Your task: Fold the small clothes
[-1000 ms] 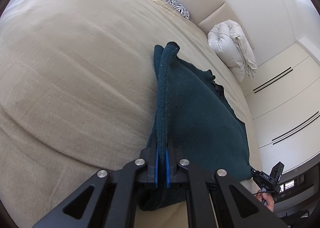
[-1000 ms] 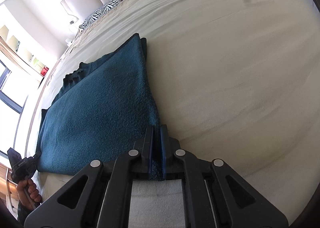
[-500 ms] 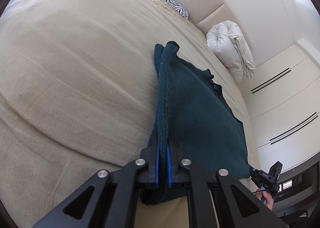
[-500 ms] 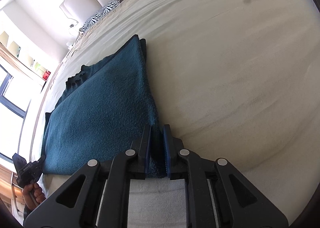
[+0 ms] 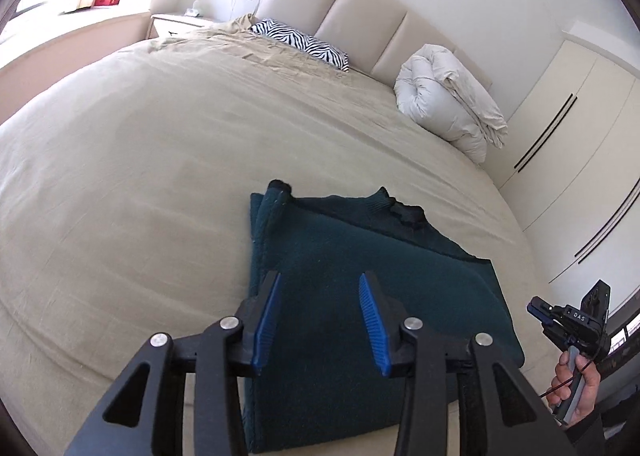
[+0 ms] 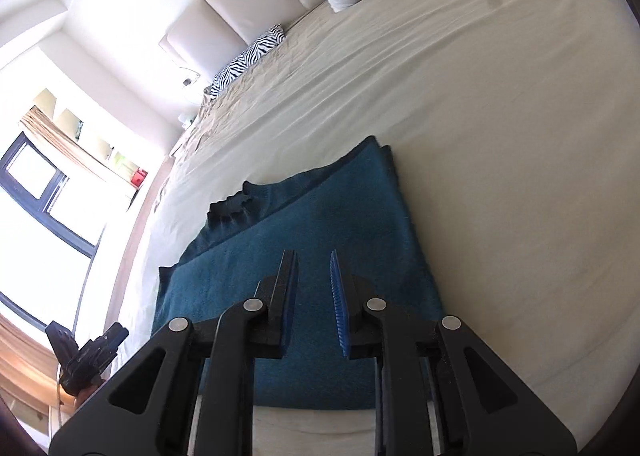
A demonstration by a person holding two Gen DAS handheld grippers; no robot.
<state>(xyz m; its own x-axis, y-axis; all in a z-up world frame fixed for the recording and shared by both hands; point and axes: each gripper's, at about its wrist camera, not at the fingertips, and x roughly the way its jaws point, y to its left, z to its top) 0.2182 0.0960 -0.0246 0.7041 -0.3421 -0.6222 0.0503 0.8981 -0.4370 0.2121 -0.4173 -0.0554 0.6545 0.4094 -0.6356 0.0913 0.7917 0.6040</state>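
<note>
A dark teal knitted garment (image 5: pixel 384 268) lies folded flat on the beige bed; it also shows in the right wrist view (image 6: pixel 332 224). My left gripper (image 5: pixel 320 284) is open and empty, raised just above the garment's near left part. My right gripper (image 6: pixel 314 264) is open and empty, raised above the garment's near right part. The right gripper (image 5: pixel 568 320), in a hand, also shows at the right edge of the left wrist view. The left gripper (image 6: pixel 86 352) shows at the lower left of the right wrist view.
The bed sheet (image 5: pixel 140 160) spreads wide around the garment. A zebra-print pillow (image 5: pixel 300 42) and a rolled white duvet (image 5: pixel 452 104) lie by the padded headboard (image 5: pixel 352 12). White wardrobe doors (image 5: pixel 576 160) stand to the right. A window (image 6: pixel 40 196) is on the left.
Both grippers have let go of the garment's edge, opened and lifted away. The garment now lies flat on the bed.
</note>
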